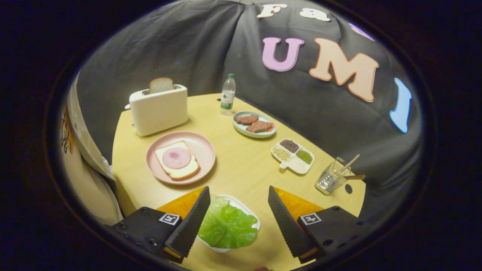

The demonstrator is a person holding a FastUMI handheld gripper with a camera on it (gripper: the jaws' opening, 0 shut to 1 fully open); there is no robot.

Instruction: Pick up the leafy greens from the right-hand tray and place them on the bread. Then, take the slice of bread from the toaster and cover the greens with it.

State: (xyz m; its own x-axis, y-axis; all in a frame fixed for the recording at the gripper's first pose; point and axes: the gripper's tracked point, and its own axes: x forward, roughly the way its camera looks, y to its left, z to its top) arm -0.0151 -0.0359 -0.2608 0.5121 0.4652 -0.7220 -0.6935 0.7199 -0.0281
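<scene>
Green leafy greens (pixel 227 225), pink plate (pixel 201 148), cream toaster (pixel 159 110), seemingly pale-wood table (pixel 241 169).

Leafy greens (pixel 227 225): one bright green ruffled lettuce leaf, lying flat on a small white tray (pixel 246 209) at the near table edge, overhanging the tray's near rim. Bread (pixel 177 160): pale slice, lying flat on a pink plate (pixel 199 145), left of centre, topped with a round pink ham slice. Toaster (pixel 158 109): cream, upright, far left behind the plate. Second bread slice (pixel 160 85) stands upright, poking out of its slot.
</scene>
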